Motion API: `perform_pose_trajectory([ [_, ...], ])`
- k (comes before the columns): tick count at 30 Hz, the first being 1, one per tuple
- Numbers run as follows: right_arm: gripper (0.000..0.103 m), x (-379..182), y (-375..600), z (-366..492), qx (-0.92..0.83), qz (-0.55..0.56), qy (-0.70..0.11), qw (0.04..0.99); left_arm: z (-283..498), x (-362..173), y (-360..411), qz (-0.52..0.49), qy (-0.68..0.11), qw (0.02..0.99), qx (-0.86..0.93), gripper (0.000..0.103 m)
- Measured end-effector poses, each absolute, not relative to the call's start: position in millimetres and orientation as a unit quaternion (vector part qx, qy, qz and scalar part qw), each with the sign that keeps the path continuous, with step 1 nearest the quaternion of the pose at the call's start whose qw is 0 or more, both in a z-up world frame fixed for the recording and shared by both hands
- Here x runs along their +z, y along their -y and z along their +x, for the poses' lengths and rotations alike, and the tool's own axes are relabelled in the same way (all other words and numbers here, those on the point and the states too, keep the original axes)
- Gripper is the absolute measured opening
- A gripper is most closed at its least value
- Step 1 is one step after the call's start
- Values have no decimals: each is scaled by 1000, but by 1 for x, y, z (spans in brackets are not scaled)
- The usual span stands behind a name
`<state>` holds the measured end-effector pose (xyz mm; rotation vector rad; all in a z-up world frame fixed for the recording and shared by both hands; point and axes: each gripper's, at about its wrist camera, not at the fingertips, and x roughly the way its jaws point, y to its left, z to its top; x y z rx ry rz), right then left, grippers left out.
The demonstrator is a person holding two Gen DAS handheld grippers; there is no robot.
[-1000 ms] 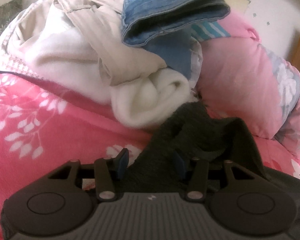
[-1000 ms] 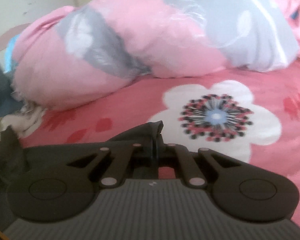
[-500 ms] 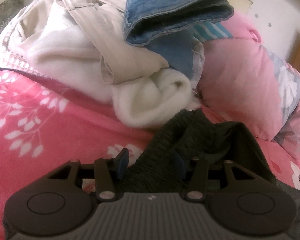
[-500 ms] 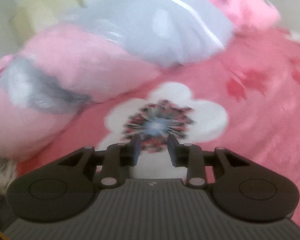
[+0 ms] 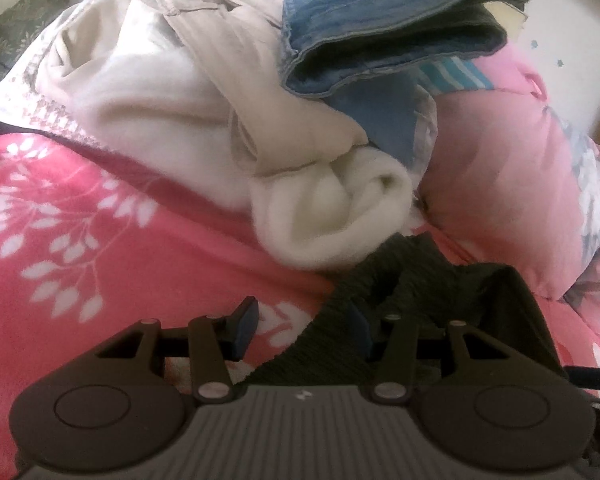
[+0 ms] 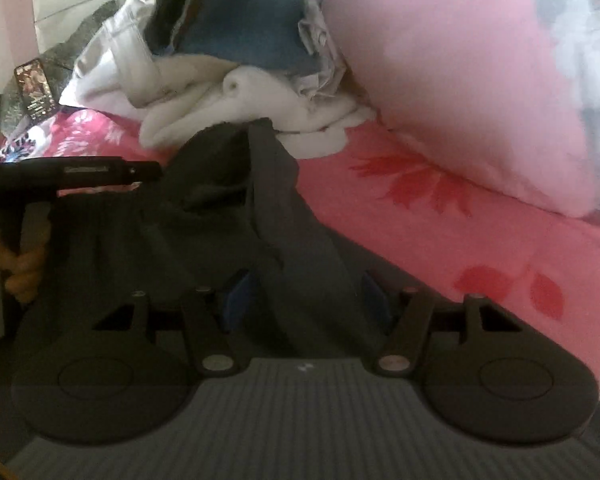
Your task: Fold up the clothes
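While your two grippers sit low over the pink floral bedsheet (image 5: 100, 240), one dark grey garment (image 6: 300, 248) lies spread between them on the bed. Your left gripper (image 5: 300, 326) has its fingers partly spread; the ribbed, dark edge of the garment runs up between them and lies against the right-hand pad, while the left-hand pad (image 5: 246, 326) stands clear of the cloth, so no pinch is visible. Your right gripper (image 6: 304, 304) is opening its jaws, and a fold of the same garment lies in the gap between them without being pressed.

Beyond the garment, one heap of unfolded clothes rests against the pink quilt (image 6: 460, 80). In the heap you can count one fluffy white piece (image 5: 332, 216) at the front, just touching the dark garment's far edge, one beige piece (image 5: 240, 80) draped over it, one pair of blue jeans (image 5: 400, 28) on top, and one plain blue cloth (image 5: 384, 116) under the jeans.

From your right wrist view, your left gripper appears side-on at the left edge, held by one hand (image 6: 20, 272), and one phone (image 6: 34, 90) lies on the bed beyond it.
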<state>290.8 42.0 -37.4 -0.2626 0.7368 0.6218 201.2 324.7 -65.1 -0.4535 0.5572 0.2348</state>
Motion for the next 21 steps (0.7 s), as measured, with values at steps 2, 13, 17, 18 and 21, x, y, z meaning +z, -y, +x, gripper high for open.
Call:
perform_pose_trajectory([
  [2, 4, -41, -46, 303, 285, -129, -360, 879, 202, -65, -327, -226, -273, 928, 113, 50],
  [13, 5, -53, -59, 388, 217, -131, -345, 904, 205, -67, -329, -228, -277, 927, 107, 53],
  [17, 23, -73, -61, 413, 187, -106, -370, 904, 204, -67, -328, -229, -274, 928, 105, 54],
  [18, 32, -74, -58, 415, 181, -97, -372, 905, 204, -66, -328, -230, -273, 928, 104, 54],
  [21, 63, -65, -49, 413, 158, -86, -378, 908, 199, -64, -329, -236, -263, 930, 97, 55],
])
